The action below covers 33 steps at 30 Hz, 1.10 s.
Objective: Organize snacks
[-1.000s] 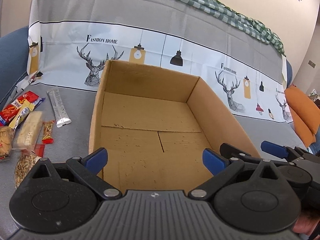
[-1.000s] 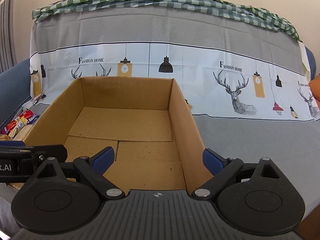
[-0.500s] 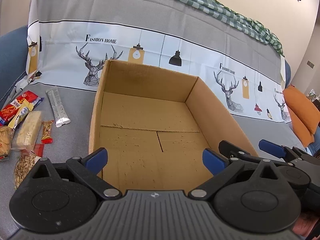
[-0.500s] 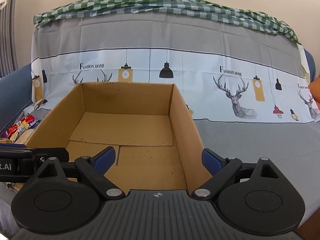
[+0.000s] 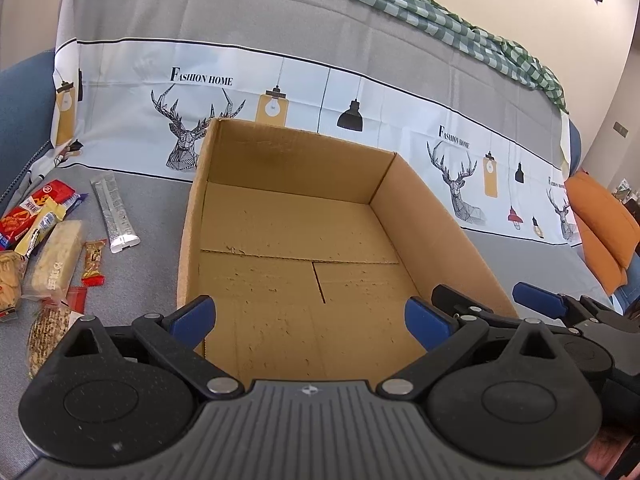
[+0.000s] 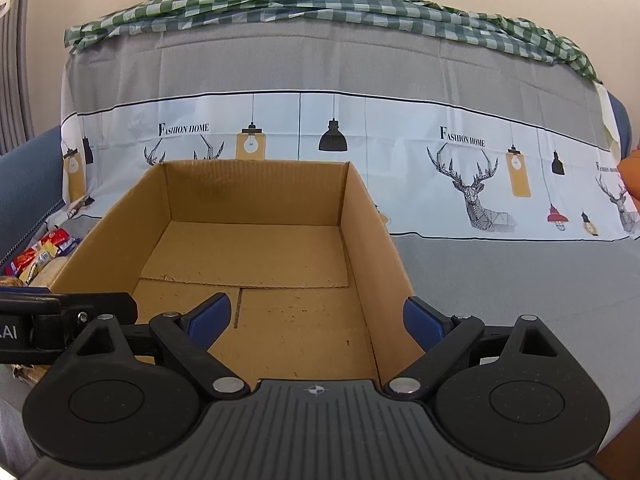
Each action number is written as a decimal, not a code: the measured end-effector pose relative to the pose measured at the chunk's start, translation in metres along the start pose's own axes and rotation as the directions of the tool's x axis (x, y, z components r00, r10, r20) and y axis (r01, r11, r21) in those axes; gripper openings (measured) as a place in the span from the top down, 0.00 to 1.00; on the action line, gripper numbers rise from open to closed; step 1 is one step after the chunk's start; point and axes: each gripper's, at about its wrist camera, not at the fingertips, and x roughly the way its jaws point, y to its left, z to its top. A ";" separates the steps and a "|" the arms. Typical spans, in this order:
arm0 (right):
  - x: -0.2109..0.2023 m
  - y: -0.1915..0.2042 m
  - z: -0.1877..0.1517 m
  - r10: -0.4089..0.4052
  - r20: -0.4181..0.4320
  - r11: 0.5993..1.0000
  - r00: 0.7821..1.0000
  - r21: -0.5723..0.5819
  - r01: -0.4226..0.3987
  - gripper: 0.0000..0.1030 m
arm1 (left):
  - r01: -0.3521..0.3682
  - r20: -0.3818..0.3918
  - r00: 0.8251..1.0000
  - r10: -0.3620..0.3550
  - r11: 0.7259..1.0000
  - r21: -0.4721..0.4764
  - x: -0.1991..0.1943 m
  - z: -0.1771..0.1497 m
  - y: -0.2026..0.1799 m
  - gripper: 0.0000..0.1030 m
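Cardboard box (image 5: 304, 240) sat empty; snacks (image 5: 56, 248) lay left of it. Since a second earlier both views barely shifted. Left gripper (image 5: 310, 316) and right gripper (image 6: 316, 318) were spread, holding nothing: no pick started.

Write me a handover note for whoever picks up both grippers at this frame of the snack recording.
Left gripper: open, holding nothing, poised at the near edge of the cardboard box.
Right gripper: open, holding nothing, also at the box's near edge, beside the left one.
Box: sits on the grey cover, with nothing inside.
Snacks: all lie loose on the cover left of the box, among them a silver sachet, a red packet, a pale wrapped bar and a small red-ended candy.
Done: nothing packed yet.
Left: pick up each snack and place it in the box.
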 end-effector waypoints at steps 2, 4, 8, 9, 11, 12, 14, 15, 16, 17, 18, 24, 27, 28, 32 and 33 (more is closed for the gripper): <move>0.000 0.001 0.000 -0.005 -0.001 1.000 1.000 -0.008 0.005 0.09 | 0.000 0.000 1.000 0.000 1.000 0.000 0.000 0.000 0.000 0.02; 0.001 0.001 0.000 -0.003 -0.007 1.000 1.000 -0.009 0.003 0.09 | 0.000 -0.001 1.000 0.000 1.000 -0.001 0.000 0.000 0.000 0.02; 0.002 0.002 -0.001 -0.004 -0.015 1.000 1.000 -0.012 0.004 0.09 | 0.002 -0.004 1.000 -0.002 1.000 0.003 0.001 -0.002 -0.001 0.02; 0.002 0.002 -0.001 -0.005 -0.018 1.000 1.000 -0.013 0.004 0.09 | 0.003 -0.005 1.000 -0.003 1.000 0.002 0.001 -0.002 -0.001 0.02; 0.003 0.003 0.000 -0.002 -0.021 1.000 1.000 -0.010 0.002 0.09 | 0.002 -0.007 1.000 -0.002 1.000 0.003 0.002 -0.002 -0.001 0.02; 0.004 0.003 0.000 0.000 -0.023 1.000 1.000 -0.009 0.000 0.09 | 0.001 -0.008 1.000 -0.001 1.000 0.003 0.002 -0.002 -0.001 0.02; 0.004 0.003 0.000 0.005 -0.030 1.000 1.000 -0.005 -0.005 0.09 | 0.002 -0.010 1.000 -0.002 1.000 0.003 0.002 -0.002 0.000 0.02; 0.004 0.003 0.000 0.006 -0.031 1.000 0.999 -0.005 -0.006 0.09 | 0.002 -0.009 1.000 -0.002 1.000 0.004 0.002 -0.002 0.000 0.02; 0.004 0.003 -0.001 0.006 -0.031 1.000 1.000 -0.007 -0.006 0.09 | 0.002 -0.009 1.000 -0.002 1.000 0.006 0.002 -0.001 0.000 0.02; 0.004 0.003 -0.001 0.004 -0.030 1.000 1.000 -0.009 -0.004 0.09 | 0.002 -0.007 1.000 -0.002 1.000 0.009 0.001 -0.001 0.000 0.02; 0.004 0.004 0.000 0.003 -0.029 1.000 1.000 -0.011 -0.003 0.09 | 0.002 -0.004 1.000 -0.002 1.000 0.014 0.000 -0.001 0.000 0.02; -0.001 0.010 0.002 0.019 -0.006 1.000 1.000 0.000 -0.019 0.14 | -0.002 0.000 1.000 0.002 0.999 0.046 -0.008 -0.004 0.006 0.23; -0.005 0.020 0.002 0.038 0.009 0.999 0.999 -0.019 -0.038 0.21 | 0.016 0.002 1.000 -0.016 0.999 0.051 -0.016 -0.005 0.011 0.37; -0.007 0.024 0.003 0.043 0.013 0.999 0.999 -0.027 -0.043 0.27 | 0.021 0.002 1.000 -0.021 0.998 0.053 -0.018 -0.005 0.012 0.42; -0.015 0.039 0.002 0.075 0.018 0.996 0.997 -0.045 -0.075 0.46 | 0.051 -0.016 0.999 -0.050 0.998 0.029 -0.028 -0.002 0.022 0.58; -0.017 0.042 0.002 0.082 0.018 0.995 0.996 -0.050 -0.081 0.48 | 0.056 -0.024 0.998 -0.055 0.998 0.024 -0.030 -0.001 0.025 0.60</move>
